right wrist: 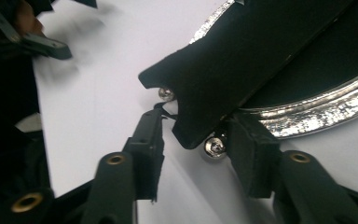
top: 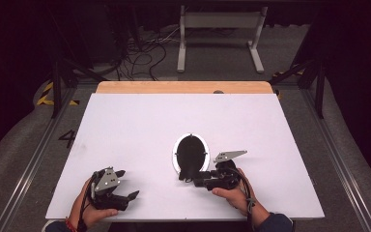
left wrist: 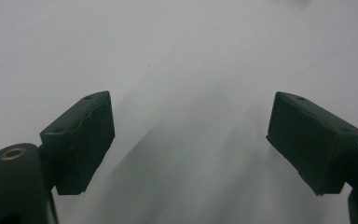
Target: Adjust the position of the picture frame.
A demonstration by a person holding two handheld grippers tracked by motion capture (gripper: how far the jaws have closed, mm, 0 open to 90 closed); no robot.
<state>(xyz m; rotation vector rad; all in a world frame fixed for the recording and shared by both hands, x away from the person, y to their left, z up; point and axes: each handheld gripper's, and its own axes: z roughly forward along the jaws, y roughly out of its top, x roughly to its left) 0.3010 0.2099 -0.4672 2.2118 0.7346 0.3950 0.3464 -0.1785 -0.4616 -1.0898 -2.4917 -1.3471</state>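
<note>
An oval picture frame with a black back and a silver rim lies face down on the white tabletop, a little right of centre. Its black prop leg reaches toward my right gripper. The foot of that leg sits between the jaws of my right gripper. The jaws stand apart, and the left fingertip is clear of the foot. My left gripper rests near the front left of the table. It is open wide over bare white surface, with nothing between its pads.
A wooden strip runs along the table's far edge. Behind it on the floor stand a white metal frame and a tangle of cables. The other hand's gripper shows at the top left of the right gripper view.
</note>
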